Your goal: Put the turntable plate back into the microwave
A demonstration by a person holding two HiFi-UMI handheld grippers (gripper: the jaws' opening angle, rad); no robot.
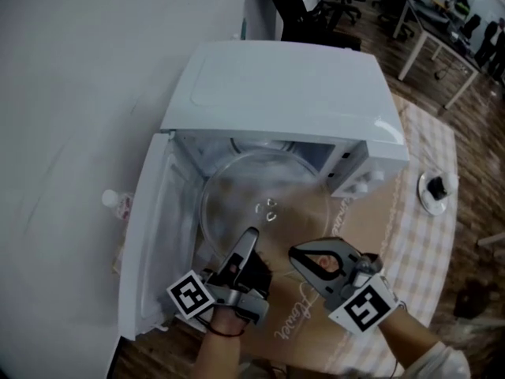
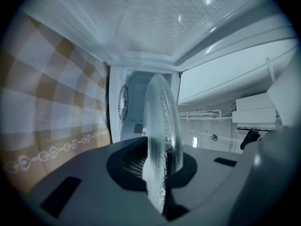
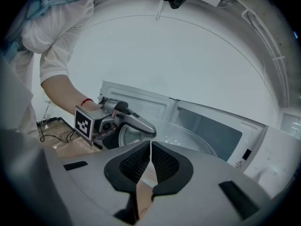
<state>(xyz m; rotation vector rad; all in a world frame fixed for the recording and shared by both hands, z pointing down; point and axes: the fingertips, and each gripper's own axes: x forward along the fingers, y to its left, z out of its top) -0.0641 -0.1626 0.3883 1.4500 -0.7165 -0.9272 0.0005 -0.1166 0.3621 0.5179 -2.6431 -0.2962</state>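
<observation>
Head view: the microwave (image 1: 284, 77) sits on the table (image 1: 430, 251), with its door (image 1: 146, 235) swung wide to the picture's left. The turntable plate (image 1: 260, 196), clear glass, lies about level in the mouth of the cavity. Its far part is under the roof and its near edge is toward you. Whether it rests on the cavity floor, you cannot tell from here. Your left claw (image 1: 251, 235) meets the near rim. Your right claw (image 1: 293, 251) hangs just right of it, close to the rim.

Left gripper view: this one settles the grip. The plate's rim (image 2: 162, 140) stands edge-on between the two pads, and your left claw (image 2: 162, 171) pinches it. The checked cloth (image 2: 42, 102) fills the left of the frame, and the cavity opens behind the glass.

Right gripper view: the jaws of your right claw (image 3: 150, 149) are pressed together at the tips, with nothing between them. Only this view shows your left claw (image 3: 150, 132) from the side, nose on the plate (image 3: 188, 140). It also shows the red band (image 3: 86, 101) at your wrist.
</observation>
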